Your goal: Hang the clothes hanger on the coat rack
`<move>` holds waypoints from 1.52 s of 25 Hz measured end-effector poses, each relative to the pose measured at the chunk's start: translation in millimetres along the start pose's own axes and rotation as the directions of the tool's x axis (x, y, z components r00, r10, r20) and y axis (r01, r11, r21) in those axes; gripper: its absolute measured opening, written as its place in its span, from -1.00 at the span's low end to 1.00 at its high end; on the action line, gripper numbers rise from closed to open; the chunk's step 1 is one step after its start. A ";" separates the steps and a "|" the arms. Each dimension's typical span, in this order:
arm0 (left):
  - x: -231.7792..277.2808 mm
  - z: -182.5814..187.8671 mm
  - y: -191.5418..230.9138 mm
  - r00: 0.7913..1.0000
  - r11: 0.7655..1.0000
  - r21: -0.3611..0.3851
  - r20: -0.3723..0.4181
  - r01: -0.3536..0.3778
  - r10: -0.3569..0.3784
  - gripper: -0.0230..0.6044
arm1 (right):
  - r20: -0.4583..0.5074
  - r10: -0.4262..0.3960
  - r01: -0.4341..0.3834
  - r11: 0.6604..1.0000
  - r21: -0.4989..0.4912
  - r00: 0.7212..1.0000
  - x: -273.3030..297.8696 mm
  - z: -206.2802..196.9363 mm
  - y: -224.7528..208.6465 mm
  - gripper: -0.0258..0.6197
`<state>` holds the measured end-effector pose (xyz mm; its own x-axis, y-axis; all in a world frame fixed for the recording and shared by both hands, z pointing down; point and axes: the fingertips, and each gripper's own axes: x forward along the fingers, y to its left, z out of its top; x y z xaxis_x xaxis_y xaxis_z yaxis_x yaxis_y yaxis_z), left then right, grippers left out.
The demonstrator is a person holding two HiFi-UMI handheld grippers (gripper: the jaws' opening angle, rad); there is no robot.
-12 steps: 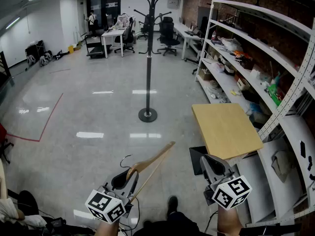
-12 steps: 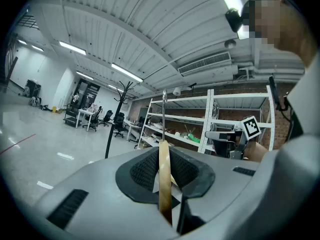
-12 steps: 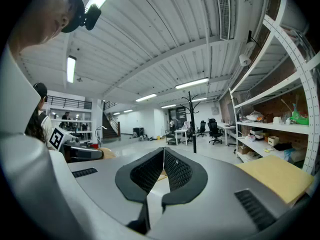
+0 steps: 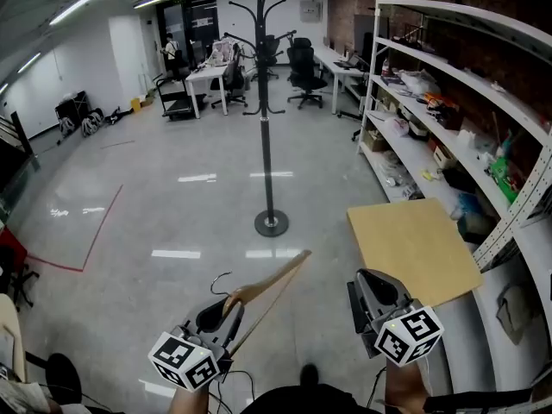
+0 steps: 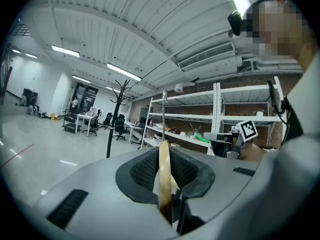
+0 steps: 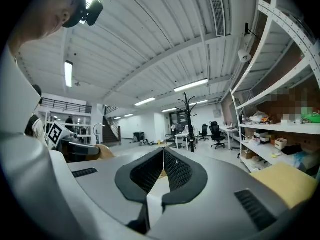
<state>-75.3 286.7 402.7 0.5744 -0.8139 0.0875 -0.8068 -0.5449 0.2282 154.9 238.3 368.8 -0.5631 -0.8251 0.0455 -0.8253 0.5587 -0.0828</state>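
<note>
A tall black coat rack (image 4: 264, 102) stands on the shiny floor ahead, its round base (image 4: 271, 223) well beyond both grippers. My left gripper (image 4: 221, 316) is shut on a wooden clothes hanger (image 4: 266, 286); the hanger's arm slants up and right, and its wire hook curls to the left. In the left gripper view the hanger (image 5: 164, 184) stands edge-on between the pads of the left gripper (image 5: 164, 153), with the coat rack (image 5: 114, 119) far off at the left. My right gripper (image 4: 373, 293) is level, shut and empty. Seen from the right gripper (image 6: 163, 156), the coat rack (image 6: 190, 119) is distant.
A light wooden board (image 4: 414, 248) lies at the right, beside tall white shelving (image 4: 448, 102) loaded with clutter. Desks and office chairs (image 4: 226, 74) fill the far end of the room. A red tape line (image 4: 97, 229) runs on the floor at the left.
The coat rack and the wooden board sit slightly lower and larger in the head view, so I have come a little nearer. Both grippers keep their places, and the hanger stays held.
</note>
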 end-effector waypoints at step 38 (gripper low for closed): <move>276.0 118.3 277.0 0.996 0.999 0.009 0.081 0.032 -0.033 -0.76 | -0.061 0.053 -0.055 0.998 -0.021 0.997 372.0 32.3 -132.8 -0.90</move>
<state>-156.6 -112.8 375.4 0.5876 -0.8091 0.0009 -0.7890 -0.5728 0.2220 56.4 -145.6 364.6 -0.6078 -0.7876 0.1015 -0.7940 0.6045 -0.0639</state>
